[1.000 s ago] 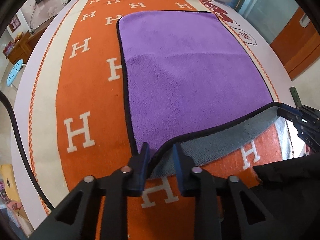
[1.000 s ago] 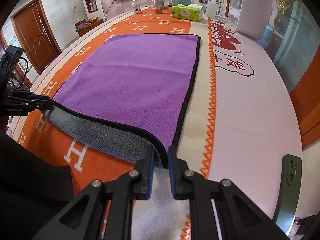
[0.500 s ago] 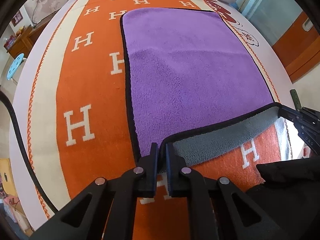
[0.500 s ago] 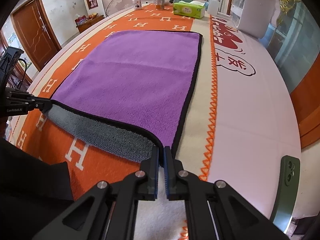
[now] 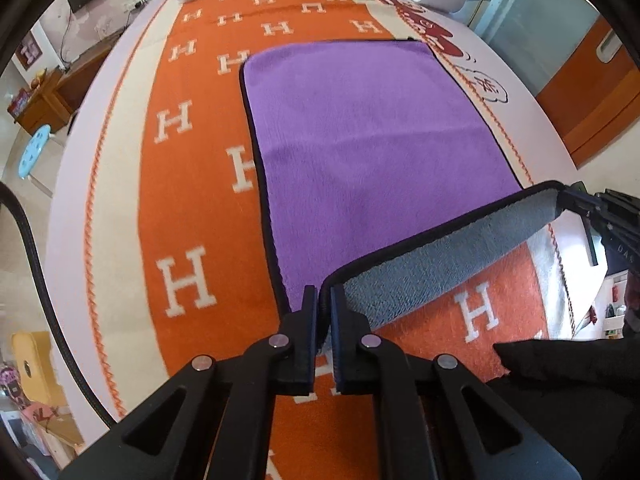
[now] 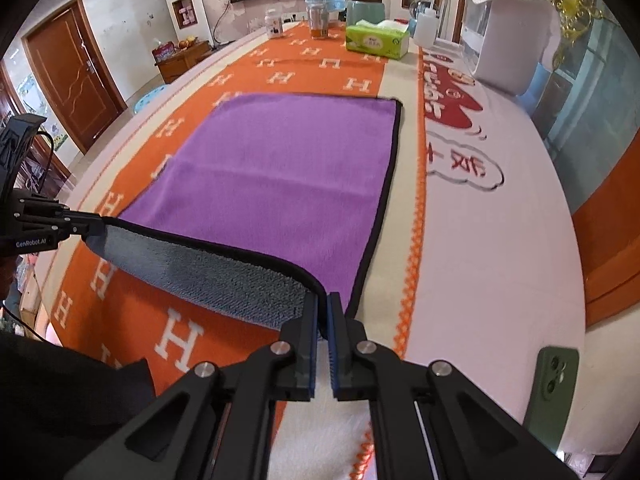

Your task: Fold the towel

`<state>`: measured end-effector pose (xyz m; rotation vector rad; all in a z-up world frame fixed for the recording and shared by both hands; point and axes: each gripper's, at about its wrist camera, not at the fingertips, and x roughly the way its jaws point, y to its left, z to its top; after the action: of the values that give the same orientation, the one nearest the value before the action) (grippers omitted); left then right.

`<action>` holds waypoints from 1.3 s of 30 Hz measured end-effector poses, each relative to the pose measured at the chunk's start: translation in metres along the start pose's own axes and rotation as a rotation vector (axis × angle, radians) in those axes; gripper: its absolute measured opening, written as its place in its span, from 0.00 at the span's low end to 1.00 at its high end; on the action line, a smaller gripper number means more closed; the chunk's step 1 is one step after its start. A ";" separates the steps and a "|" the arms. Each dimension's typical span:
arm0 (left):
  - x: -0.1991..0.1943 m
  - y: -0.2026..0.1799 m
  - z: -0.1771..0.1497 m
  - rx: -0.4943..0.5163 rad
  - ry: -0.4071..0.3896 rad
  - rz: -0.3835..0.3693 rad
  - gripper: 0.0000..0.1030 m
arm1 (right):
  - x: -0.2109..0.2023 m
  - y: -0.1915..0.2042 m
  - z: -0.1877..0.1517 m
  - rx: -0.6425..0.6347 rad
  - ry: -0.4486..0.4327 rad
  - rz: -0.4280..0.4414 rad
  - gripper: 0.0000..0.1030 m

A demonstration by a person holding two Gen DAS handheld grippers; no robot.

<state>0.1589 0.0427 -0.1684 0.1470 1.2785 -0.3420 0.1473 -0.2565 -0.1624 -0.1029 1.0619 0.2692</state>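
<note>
A purple towel (image 5: 360,152) with black trim and a grey underside lies flat on the orange H-patterned tablecloth (image 5: 184,200). My left gripper (image 5: 324,300) is shut on the towel's near left corner. My right gripper (image 6: 323,308) is shut on the near right corner of the towel (image 6: 280,184). Both hold the near edge lifted off the table, so the grey underside (image 6: 208,276) shows. Each gripper also shows in the other's view, the right one at the right edge (image 5: 576,200) and the left one at the left edge (image 6: 86,228).
At the table's far end stand a green tissue box (image 6: 376,40), a glass jar (image 6: 319,20), a white bottle (image 6: 274,24) and a white appliance (image 6: 508,28). A green phone (image 6: 554,392) lies at the near right table edge. A black cable (image 5: 36,264) hangs at left.
Both grippers have closed on the near corners and raised the near edge higher, carrying it forward over the towel; more grey underside shows.
</note>
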 end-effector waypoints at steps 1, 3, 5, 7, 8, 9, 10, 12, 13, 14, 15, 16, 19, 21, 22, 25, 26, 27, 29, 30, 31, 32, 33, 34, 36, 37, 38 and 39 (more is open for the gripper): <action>-0.004 -0.001 0.004 0.003 -0.003 0.015 0.04 | -0.003 -0.001 0.005 -0.003 -0.008 -0.001 0.04; -0.014 -0.004 0.014 0.004 -0.021 0.032 0.04 | -0.010 -0.002 0.017 -0.013 -0.032 -0.006 0.04; -0.024 -0.007 0.026 0.015 -0.043 0.059 0.04 | -0.014 -0.003 0.029 -0.018 -0.047 -0.017 0.04; -0.032 -0.010 0.038 0.025 -0.065 0.084 0.04 | -0.018 -0.005 0.039 -0.020 -0.066 -0.023 0.04; -0.036 -0.011 0.044 0.028 -0.079 0.088 0.04 | -0.019 -0.006 0.044 -0.021 -0.078 -0.025 0.04; -0.041 -0.012 0.051 0.032 -0.100 0.088 0.04 | -0.022 -0.007 0.048 -0.020 -0.091 -0.028 0.04; -0.046 -0.012 0.058 0.035 -0.122 0.092 0.04 | -0.023 -0.009 0.054 -0.017 -0.106 -0.031 0.04; -0.053 -0.013 0.070 0.041 -0.152 0.110 0.04 | -0.025 -0.011 0.065 -0.013 -0.128 -0.037 0.04; -0.056 -0.014 0.077 0.045 -0.165 0.125 0.04 | -0.026 -0.012 0.070 -0.012 -0.142 -0.040 0.04; -0.058 -0.014 0.084 0.049 -0.179 0.139 0.04 | -0.027 -0.013 0.076 -0.013 -0.156 -0.042 0.04; -0.060 -0.014 0.091 0.052 -0.192 0.148 0.04 | -0.027 -0.014 0.080 -0.015 -0.165 -0.045 0.04; -0.061 -0.013 0.098 0.049 -0.205 0.154 0.04 | -0.027 -0.015 0.086 -0.017 -0.178 -0.052 0.04; -0.065 -0.010 0.115 0.036 -0.244 0.160 0.04 | -0.025 -0.019 0.099 -0.012 -0.210 -0.064 0.04; -0.065 -0.006 0.129 0.030 -0.273 0.172 0.04 | -0.021 -0.021 0.109 -0.015 -0.231 -0.088 0.04; -0.064 -0.004 0.134 0.025 -0.283 0.175 0.04 | -0.019 -0.021 0.112 -0.017 -0.238 -0.101 0.04; -0.060 0.002 0.150 0.008 -0.319 0.178 0.04 | -0.010 -0.024 0.124 -0.016 -0.267 -0.125 0.04; -0.058 0.005 0.156 0.006 -0.331 0.174 0.04 | -0.008 -0.025 0.127 -0.014 -0.272 -0.136 0.04; -0.056 0.007 0.160 0.006 -0.337 0.172 0.04 | -0.003 -0.026 0.130 -0.019 -0.281 -0.154 0.04; -0.048 0.012 0.169 -0.003 -0.347 0.176 0.04 | 0.006 -0.027 0.137 -0.036 -0.301 -0.180 0.04; -0.043 0.015 0.174 -0.013 -0.347 0.174 0.04 | 0.013 -0.026 0.140 -0.048 -0.308 -0.196 0.04; -0.039 0.018 0.177 -0.022 -0.350 0.173 0.04 | 0.018 -0.027 0.143 -0.056 -0.312 -0.210 0.04; -0.035 0.020 0.180 -0.028 -0.353 0.174 0.04 | 0.023 -0.026 0.145 -0.064 -0.317 -0.227 0.04; -0.029 0.023 0.185 -0.030 -0.352 0.182 0.04 | 0.028 -0.026 0.147 -0.072 -0.323 -0.238 0.04; -0.024 0.025 0.187 -0.032 -0.349 0.188 0.04 | 0.032 -0.025 0.150 -0.080 -0.334 -0.250 0.04; -0.014 0.032 0.193 -0.056 -0.354 0.189 0.04 | 0.040 -0.025 0.153 -0.091 -0.355 -0.266 0.04; -0.011 0.035 0.194 -0.064 -0.358 0.186 0.04 | 0.044 -0.025 0.155 -0.096 -0.367 -0.278 0.04; -0.008 0.037 0.195 -0.071 -0.363 0.184 0.05 | 0.047 -0.025 0.157 -0.099 -0.373 -0.288 0.04; -0.004 0.041 0.198 -0.081 -0.373 0.181 0.06 | 0.050 -0.025 0.158 -0.101 -0.380 -0.296 0.04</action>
<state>0.3512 0.0233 -0.1107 0.1225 0.9005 -0.1521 0.3110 -0.2382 -0.1301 -0.2855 0.6443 0.0682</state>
